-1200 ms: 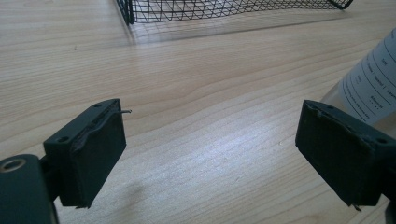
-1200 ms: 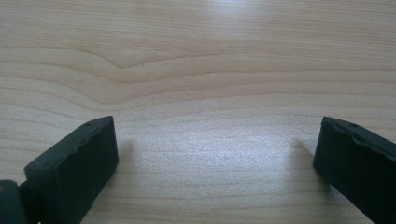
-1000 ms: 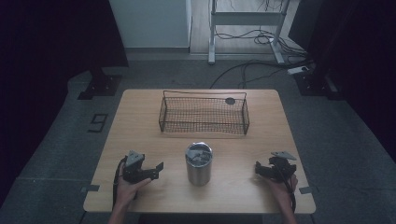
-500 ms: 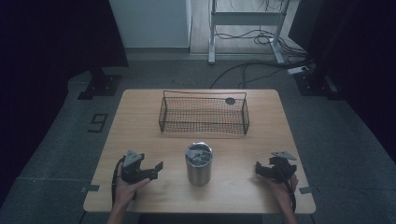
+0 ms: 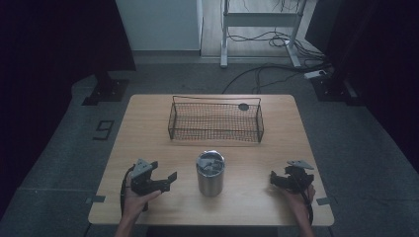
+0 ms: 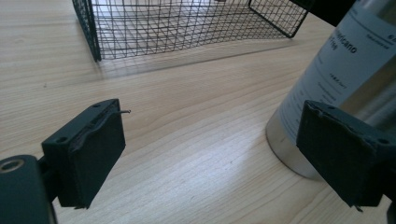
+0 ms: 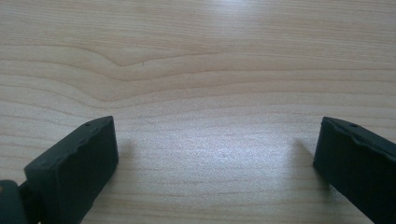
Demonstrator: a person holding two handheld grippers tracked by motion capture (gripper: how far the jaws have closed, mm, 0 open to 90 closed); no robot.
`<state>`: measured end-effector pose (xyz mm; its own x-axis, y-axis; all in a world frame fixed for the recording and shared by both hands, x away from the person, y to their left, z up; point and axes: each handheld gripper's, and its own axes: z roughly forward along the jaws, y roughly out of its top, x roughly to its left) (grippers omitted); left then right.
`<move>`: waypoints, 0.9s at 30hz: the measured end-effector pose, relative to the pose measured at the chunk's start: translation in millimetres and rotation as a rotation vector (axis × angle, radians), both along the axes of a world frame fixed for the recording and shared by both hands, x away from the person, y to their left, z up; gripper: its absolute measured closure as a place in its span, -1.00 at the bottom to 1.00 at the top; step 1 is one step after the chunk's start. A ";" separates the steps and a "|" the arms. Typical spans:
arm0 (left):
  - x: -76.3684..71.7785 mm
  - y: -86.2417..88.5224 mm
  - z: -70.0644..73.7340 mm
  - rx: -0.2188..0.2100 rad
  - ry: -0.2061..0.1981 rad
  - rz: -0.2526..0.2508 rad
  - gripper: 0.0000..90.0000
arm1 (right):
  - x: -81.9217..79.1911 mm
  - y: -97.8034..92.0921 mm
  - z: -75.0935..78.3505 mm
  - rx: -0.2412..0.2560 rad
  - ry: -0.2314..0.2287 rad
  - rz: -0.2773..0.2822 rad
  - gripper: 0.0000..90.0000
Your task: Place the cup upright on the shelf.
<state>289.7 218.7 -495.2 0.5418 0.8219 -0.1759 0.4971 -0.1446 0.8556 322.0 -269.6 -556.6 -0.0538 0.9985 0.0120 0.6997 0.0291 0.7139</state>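
Tumbler [image 5: 210,174] contents perhaps crumpled, indistinct

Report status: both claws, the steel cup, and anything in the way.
Left claw open, beside the steel cup, not touching. Right claw open over bare table. Cup upright, something inside, can't tell what. Wire basket behind it; path clear.

We see table [image 5: 148,123]: pale wood, wavy grain lines. Basket [image 5: 216,121]: black wire, fine square mesh. Cup [image 5: 210,174]: silver metal, pale label with dark print. Left gripper [image 5: 168,178] and right gripper [image 5: 274,180]: black jaws, grey top plates. Floor [image 5: 59,148]: grey.
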 end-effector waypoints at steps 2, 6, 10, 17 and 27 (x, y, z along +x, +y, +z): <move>-1.0 -2.3 1.4 0.000 -0.004 -0.005 -0.82 | 0.0 0.0 0.0 0.000 0.000 0.000 -1.00; -2.1 -7.2 3.6 -0.004 -0.006 -0.020 -0.82 | 0.0 0.0 0.0 0.000 0.000 0.000 -1.00; -3.1 -12.4 4.5 -0.010 0.002 -0.041 -0.74 | 0.0 0.0 0.0 0.000 0.000 0.000 -1.00; -5.0 -21.8 6.7 -0.023 0.009 -0.061 -0.68 | 0.0 0.0 0.0 0.000 0.000 0.000 -1.00; -9.6 -32.8 13.9 -0.048 0.006 -0.131 -0.74 | 0.0 0.0 0.0 0.000 0.000 0.000 -1.00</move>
<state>280.1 185.9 -481.3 0.6427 0.7348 -0.2165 0.4817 -0.1679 0.8601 322.0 -269.6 -556.6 -0.0537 0.9985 0.0117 0.6996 0.0293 0.7139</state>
